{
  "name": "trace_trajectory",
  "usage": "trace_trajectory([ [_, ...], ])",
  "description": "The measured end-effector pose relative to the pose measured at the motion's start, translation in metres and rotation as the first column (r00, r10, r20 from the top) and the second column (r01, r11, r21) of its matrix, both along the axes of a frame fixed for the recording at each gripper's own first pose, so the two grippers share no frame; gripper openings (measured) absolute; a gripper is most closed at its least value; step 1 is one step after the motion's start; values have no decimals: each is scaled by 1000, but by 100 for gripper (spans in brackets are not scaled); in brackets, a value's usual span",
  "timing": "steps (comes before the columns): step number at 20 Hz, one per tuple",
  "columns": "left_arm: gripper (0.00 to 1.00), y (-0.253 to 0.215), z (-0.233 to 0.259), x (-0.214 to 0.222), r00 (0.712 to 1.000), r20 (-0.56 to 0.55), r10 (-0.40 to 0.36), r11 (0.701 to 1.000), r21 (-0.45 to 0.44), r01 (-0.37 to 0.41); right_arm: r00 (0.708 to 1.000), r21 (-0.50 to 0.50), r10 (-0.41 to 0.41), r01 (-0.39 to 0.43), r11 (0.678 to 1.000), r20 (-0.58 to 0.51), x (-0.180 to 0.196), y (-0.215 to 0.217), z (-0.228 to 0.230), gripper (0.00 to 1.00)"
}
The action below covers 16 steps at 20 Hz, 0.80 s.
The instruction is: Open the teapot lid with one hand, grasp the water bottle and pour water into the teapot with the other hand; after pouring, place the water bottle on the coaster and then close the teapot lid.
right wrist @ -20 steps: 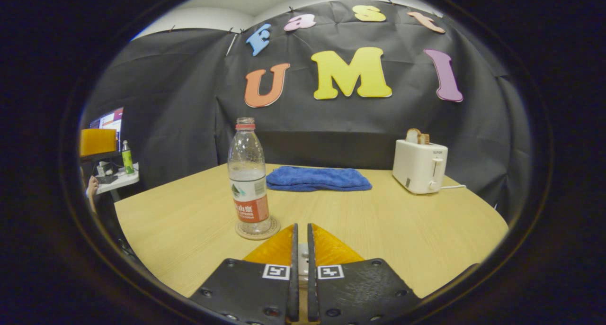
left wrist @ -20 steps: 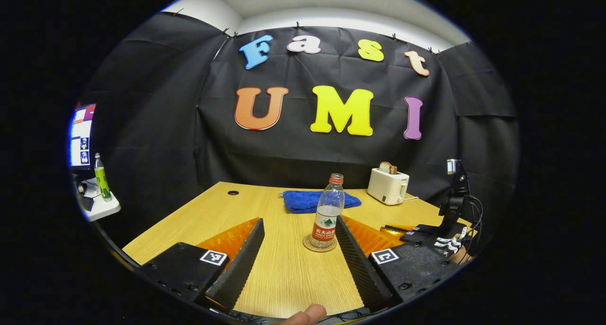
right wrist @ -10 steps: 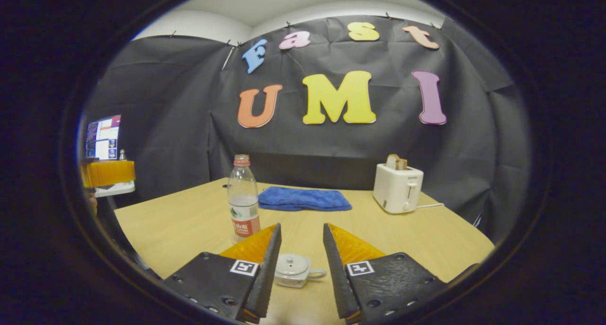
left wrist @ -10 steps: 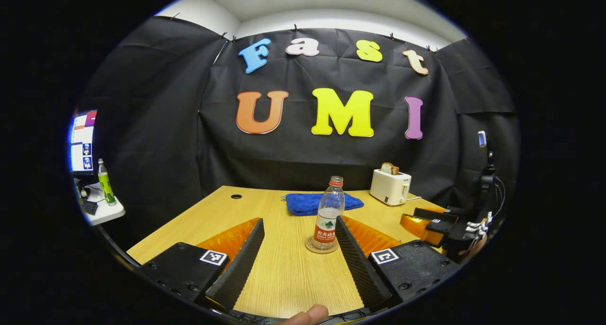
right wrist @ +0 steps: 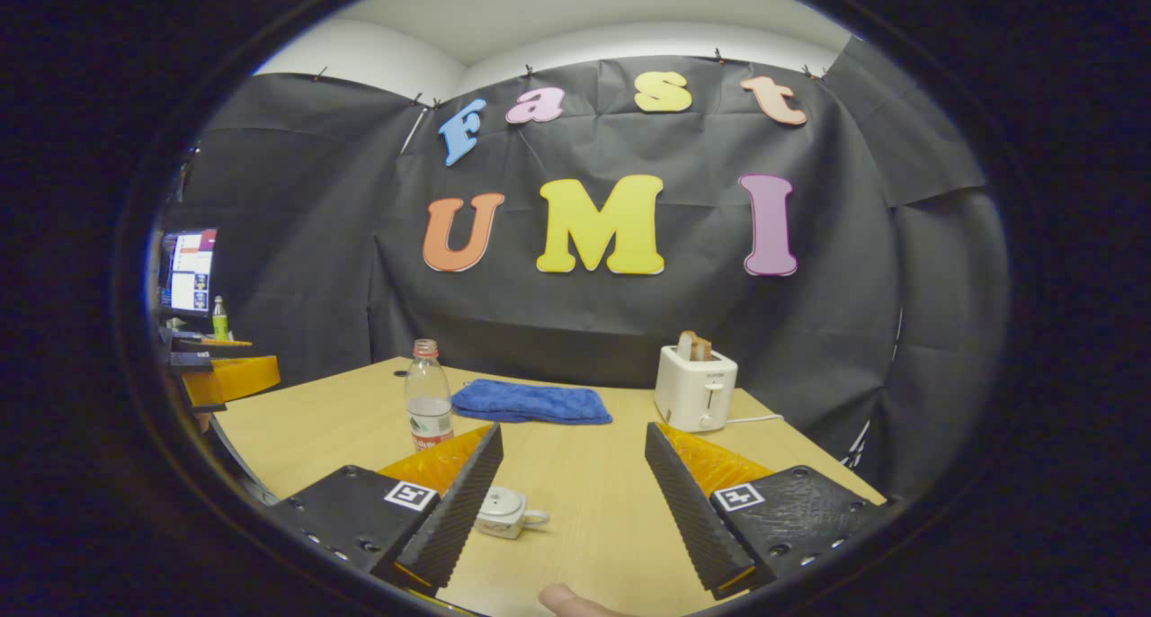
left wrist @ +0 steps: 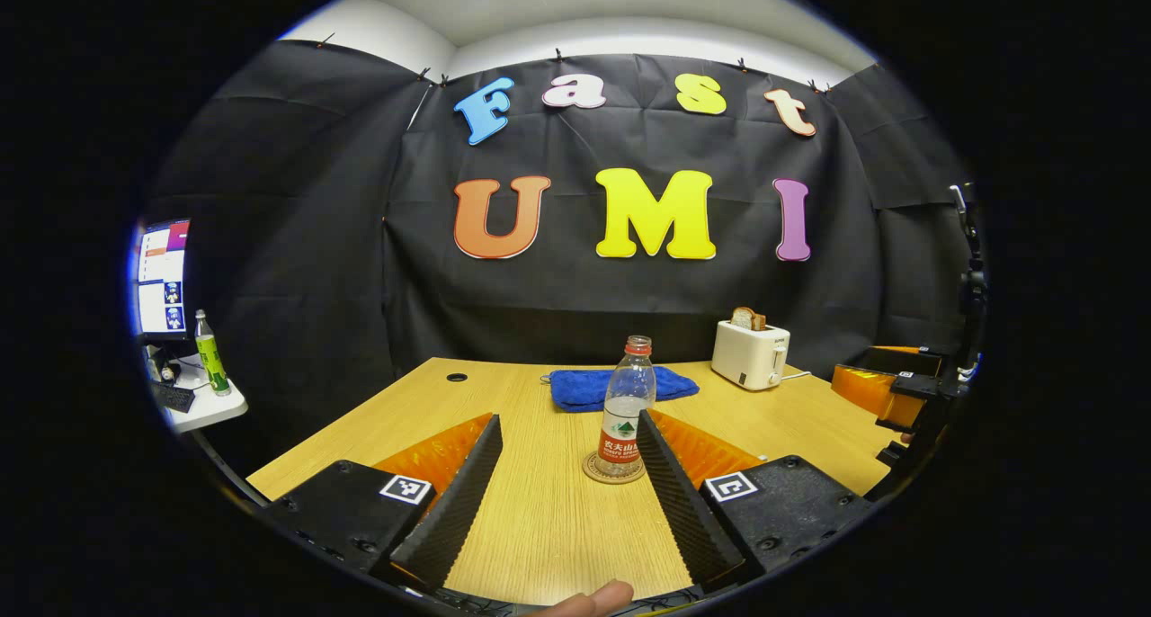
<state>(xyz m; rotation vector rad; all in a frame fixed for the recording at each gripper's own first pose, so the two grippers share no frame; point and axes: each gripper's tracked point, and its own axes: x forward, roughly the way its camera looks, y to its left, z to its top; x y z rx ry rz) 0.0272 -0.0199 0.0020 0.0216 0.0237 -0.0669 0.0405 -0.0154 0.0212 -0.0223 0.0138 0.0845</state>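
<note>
Water bottle (left wrist: 624,405) stands upright on the coaster (left wrist: 614,469), mid-table, seen between the spread fingers of the left gripper (left wrist: 559,487), which holds nothing. Teapot (right wrist: 506,513) sits near, lid on, just inside the left finger of the right gripper (right wrist: 572,500), jaws wide and empty. Task judged complete; both grippers are best drawn straight back, clear of bottle and teapot handle.

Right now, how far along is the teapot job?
It looks finished. The water bottle stands upright on the coaster. The teapot sits on the table with its lid on. Nothing is in hand: the left gripper and the right gripper are both open, clear of both items. No step looks left.
</note>
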Motion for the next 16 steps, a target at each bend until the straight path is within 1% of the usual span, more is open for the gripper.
trace_trajectory([
  [1,94,-5,0,0,1000,2,-4,1000,4,4,1000,-4,-7,7,1000,4,-4,-5,2,95],
  [4,94,-18,-7,-1,1000,-7,-12,999,43,13,999,-8,-40,40,999,-6,-13,-24,-2,95],
  [6,94,-24,-7,-2,1000,-2,-2,998,69,3,999,2,-43,43,999,-14,-19,-31,-6,95],
  [10,94,-40,-10,-1,1000,7,-18,997,75,17,998,35,-56,57,998,-31,-21,-48,-17,95],
  [11,94,-42,-11,-1,1000,5,-20,997,79,20,998,41,-58,59,997,-29,-21,-50,-16,97],
  [13,94,-41,-10,-2,1000,9,-17,997,80,16,998,52,-66,67,996,-25,-21,-54,-14,95],
  [15,94,-41,-10,0,1000,11,-15,997,75,15,998,57,-57,58,997,-34,-19,-50,-18,95],
  [16,94,-40,-9,0,1000,10,-13,997,73,13,998,56,-48,50,997,-40,-19,-47,-20,97],
])
